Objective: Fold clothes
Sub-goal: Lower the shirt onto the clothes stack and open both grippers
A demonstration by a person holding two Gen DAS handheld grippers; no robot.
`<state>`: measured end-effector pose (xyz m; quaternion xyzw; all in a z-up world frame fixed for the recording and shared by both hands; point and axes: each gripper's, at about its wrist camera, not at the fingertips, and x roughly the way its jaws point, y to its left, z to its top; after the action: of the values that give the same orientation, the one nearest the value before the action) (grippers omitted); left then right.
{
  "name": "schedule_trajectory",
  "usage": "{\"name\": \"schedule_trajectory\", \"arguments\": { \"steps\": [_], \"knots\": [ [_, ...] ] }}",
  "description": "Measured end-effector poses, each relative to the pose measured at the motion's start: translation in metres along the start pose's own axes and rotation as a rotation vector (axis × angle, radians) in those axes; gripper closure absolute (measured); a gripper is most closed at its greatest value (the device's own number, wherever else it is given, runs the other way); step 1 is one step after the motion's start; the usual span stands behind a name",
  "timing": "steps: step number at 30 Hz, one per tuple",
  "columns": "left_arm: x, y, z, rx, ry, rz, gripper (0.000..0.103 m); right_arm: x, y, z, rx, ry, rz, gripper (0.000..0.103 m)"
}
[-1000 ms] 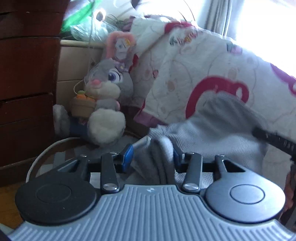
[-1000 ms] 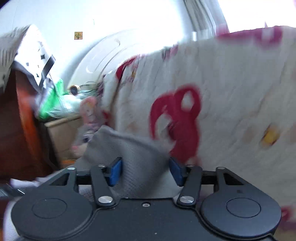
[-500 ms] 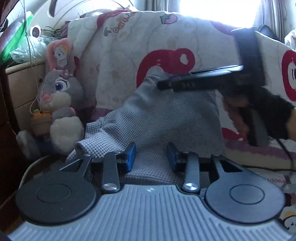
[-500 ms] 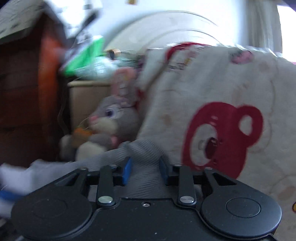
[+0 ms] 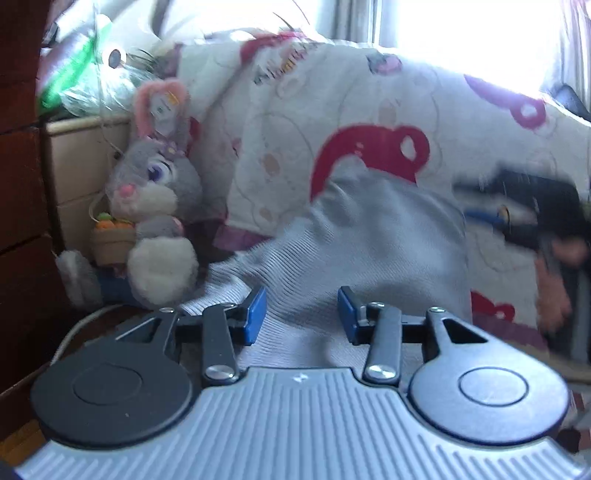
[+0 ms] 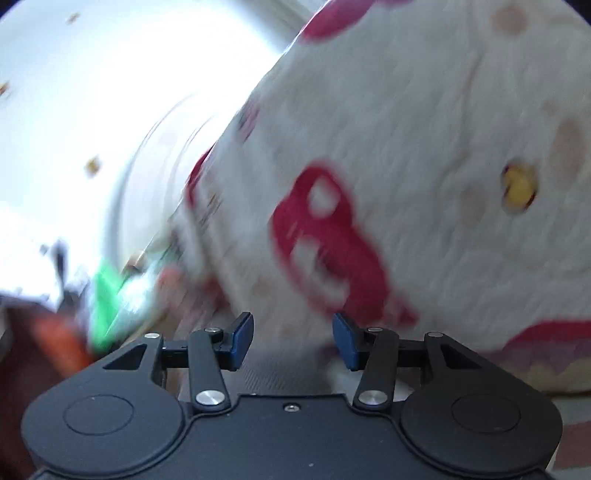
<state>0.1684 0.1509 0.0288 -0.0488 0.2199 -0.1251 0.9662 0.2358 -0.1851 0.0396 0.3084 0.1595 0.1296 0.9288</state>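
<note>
The grey knit garment (image 5: 373,236) lies draped against the patterned blanket (image 5: 295,122), just right of the plush rabbit (image 5: 155,206). The left gripper (image 5: 301,314) and the right gripper (image 6: 292,339) both stand with jaws apart, holding nothing. With nothing pinching the cloth, the upright fold could slump off the blanket and come undone.

Bright window (image 5: 461,33) at top right, overexposed; pale curtain (image 5: 360,20) beside it. White quilted blanket with red and pink cartoon print (image 5: 295,147) draped across middle of room, sunlit along top edge. Dark brown wooden dresser (image 5: 18,184) at far left; cream cabinet (image 5: 79,177) next to it. Grey plush rabbit with pink ears (image 5: 155,206) sits against blanket, in front of cabinet. Green plastic bag (image 5: 70,77) on cabinet top. White wall (image 6: 92,92) in right wrist view, heavily blurred.
</note>
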Motion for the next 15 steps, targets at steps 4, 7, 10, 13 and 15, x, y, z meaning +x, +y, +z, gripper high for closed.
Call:
{"name": "schedule_trajectory", "arguments": {
  "steps": [4, 7, 10, 13, 15],
  "knots": [
    [-0.019, -0.003, 0.002, -0.046, 0.028, 0.072, 0.048, -0.008, -0.001, -0.021, 0.0, 0.038, 0.011, 0.05],
    [-0.043, -0.014, 0.0, -0.021, 0.018, 0.114, 0.027, -0.034, 0.001, -0.029, 0.01, 0.017, 0.085, 0.048],
    [-0.062, -0.026, -0.007, 0.02, 0.046, 0.204, 0.022, -0.055, 0.021, -0.043, -0.124, 0.056, 0.069, 0.047],
    [-0.072, -0.039, -0.018, 0.012, 0.133, 0.269, 0.014, -0.083, 0.037, -0.061, -0.217, 0.074, 0.054, 0.047],
    [-0.078, -0.051, -0.031, 0.049, 0.194, 0.252, 0.014, -0.107, 0.041, -0.072, -0.245, 0.081, 0.027, 0.045]
  ]
}}
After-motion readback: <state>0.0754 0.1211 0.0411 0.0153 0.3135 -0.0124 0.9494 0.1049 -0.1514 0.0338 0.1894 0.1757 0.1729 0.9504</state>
